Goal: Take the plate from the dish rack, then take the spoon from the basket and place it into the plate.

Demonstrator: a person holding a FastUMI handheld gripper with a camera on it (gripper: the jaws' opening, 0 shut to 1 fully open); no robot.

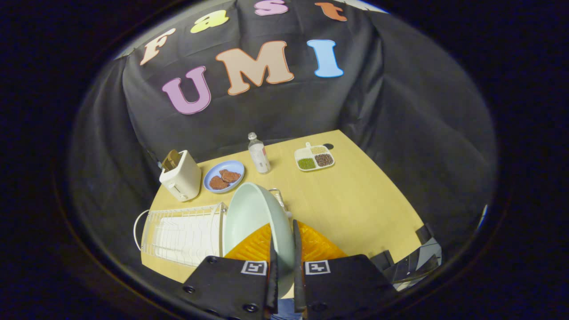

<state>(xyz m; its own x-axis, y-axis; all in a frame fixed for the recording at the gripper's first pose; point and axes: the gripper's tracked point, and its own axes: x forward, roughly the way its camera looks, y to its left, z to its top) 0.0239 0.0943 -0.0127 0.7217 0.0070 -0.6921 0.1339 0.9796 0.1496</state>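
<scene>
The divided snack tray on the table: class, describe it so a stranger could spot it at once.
Start at the wooden table and look to its far side, well beyond the claw, which is shut on the pale green plate. Right of the clear bottle lies the divided tray, the sole dish split into four compartments.

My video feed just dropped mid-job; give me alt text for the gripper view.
The gripper has both fingers pressed on the rim of a pale green plate, held on edge above the wooden table. A white dish rack sits beside it; beyond stand a toaster, a blue dish, a bottle and a divided tray.
</scene>
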